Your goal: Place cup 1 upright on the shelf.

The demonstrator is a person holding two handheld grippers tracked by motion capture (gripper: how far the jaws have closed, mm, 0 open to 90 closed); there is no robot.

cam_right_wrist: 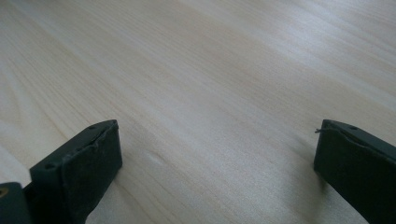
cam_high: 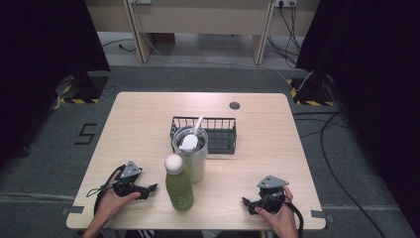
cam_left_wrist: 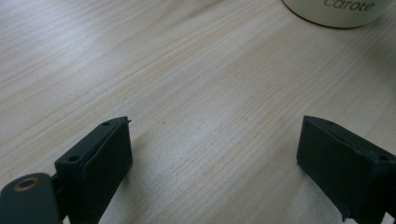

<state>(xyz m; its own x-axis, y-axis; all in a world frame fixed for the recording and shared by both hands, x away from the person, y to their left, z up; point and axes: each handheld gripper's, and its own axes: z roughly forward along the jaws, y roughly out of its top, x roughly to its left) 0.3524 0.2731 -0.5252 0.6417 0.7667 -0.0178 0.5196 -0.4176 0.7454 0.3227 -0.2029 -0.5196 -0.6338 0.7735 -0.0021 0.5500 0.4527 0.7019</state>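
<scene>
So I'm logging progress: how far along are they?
Nothing looks done: the green bottle and lidded cup stand in front of the wire basket. Nothing is in hand; left gripper and right gripper rest open on the table. Everything remains.

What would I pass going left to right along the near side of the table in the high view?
Left gripper → green bottle → right gripper, all resting on the wooden table.

green bottle upright beside cream cup
</scene>
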